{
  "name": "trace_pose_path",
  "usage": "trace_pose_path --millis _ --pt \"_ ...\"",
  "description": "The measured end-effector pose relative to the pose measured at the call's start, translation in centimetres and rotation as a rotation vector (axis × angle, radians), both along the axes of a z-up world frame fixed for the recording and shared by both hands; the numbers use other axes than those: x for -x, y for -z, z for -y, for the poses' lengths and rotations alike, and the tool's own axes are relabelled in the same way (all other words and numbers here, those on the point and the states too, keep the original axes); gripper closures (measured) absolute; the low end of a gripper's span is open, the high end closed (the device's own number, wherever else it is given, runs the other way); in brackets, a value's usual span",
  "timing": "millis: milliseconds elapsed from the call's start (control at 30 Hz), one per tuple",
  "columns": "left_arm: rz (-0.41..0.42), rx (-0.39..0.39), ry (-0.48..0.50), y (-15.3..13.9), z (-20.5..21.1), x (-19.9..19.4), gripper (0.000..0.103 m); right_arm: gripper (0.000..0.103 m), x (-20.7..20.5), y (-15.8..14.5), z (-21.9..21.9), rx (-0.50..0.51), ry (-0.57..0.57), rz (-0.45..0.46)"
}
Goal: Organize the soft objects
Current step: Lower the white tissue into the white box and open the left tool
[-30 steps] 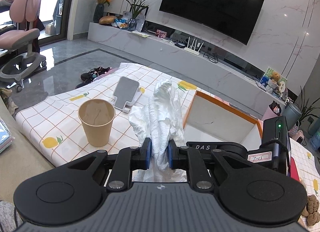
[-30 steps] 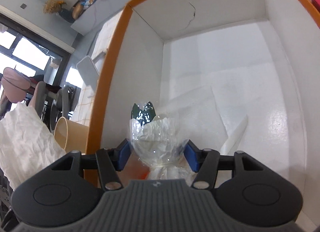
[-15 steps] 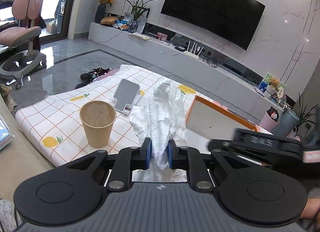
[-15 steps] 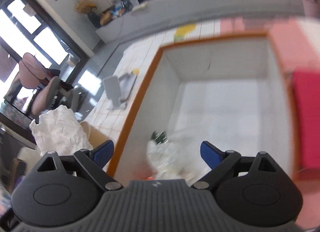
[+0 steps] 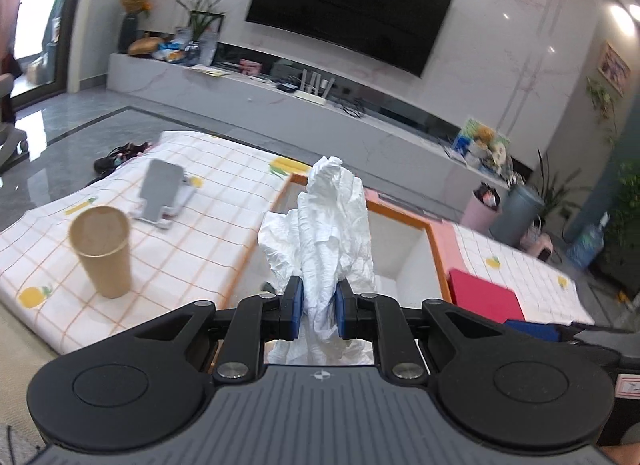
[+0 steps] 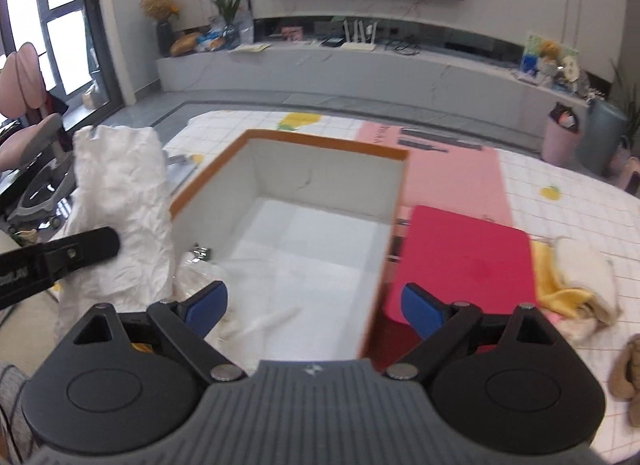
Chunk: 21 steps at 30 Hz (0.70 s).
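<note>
1. Your left gripper (image 5: 319, 303) is clamped on the crumpled white cloth (image 5: 332, 225), upright, just left of the orange-rimmed box (image 6: 288, 141).
2. Your right gripper (image 6: 314, 305) hangs over the box, fingers apart, empty.

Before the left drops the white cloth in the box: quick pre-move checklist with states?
1. Left gripper shut on white cloth: ok, pads pinch it.
2. Right gripper empty: ok, jaws wide, nothing between them.
3. Box open, floor space free: ok, only a clear wrapped item lies in the near left corner.
4. Cloth over the box: cannot tell; in the right wrist view it hangs beside the left wall, outside the rim.
5. Right gripper clear of the drop path: not ok, it hovers over the near rim of the box.
6. Cup out of the way: ok, it stands upright left of the box.
</note>
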<state>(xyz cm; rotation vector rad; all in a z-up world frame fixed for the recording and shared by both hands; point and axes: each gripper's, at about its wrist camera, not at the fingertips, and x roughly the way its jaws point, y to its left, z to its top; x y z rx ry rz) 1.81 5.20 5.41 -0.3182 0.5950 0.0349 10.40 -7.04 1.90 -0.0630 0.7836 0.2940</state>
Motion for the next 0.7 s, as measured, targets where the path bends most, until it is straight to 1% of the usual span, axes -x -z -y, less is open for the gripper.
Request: trace_pose_path --millis 133,200,267,333,467,500,567,633,700 --pt "-0.008 -0.049 0.059 1.2 2.2 -1.1 0.085 0.010 0.1 0.8 2.3 0.015 0.054 0.004" --pt "-0.005 -0.059 0.077 1.6 3.0 -1.7 0.085 0.008 -0.4 1.3 3.6 -0.013 0.081 -0.005" --pt "-0.018 -0.073 0.097 2.1 3.7 -2.4 0.085 0.006 -1.0 2.4 5.0 -0.043 0.111 -0.023" --pt "-0.039 -0.100 0.095 2.8 4.4 -3.1 0.085 0.006 -1.7 3.3 6.0 -0.072 0.128 -0.061" --pt "-0.057 -0.211 0.058 4.3 5.8 -4.3 0.084 0.005 -2.1 3.7 6.8 -0.144 0.122 -0.084" --pt "-0.068 -0.220 0.053 4.6 5.9 -4.6 0.084 0.005 -2.2 3.8 6.9 -0.152 0.122 -0.084" --pt "-0.100 -0.191 0.048 5.0 6.0 -5.5 0.084 0.005 -2.3 3.9 7.1 -0.173 0.120 -0.087" --pt "-0.133 -0.140 0.083 5.4 6.2 -6.1 0.084 0.005 -2.5 3.9 7.4 -0.210 0.118 -0.096" --pt "-0.180 -0.132 0.112 6.1 6.7 -6.6 0.084 0.007 -2.6 3.8 7.7 -0.213 0.123 -0.106"
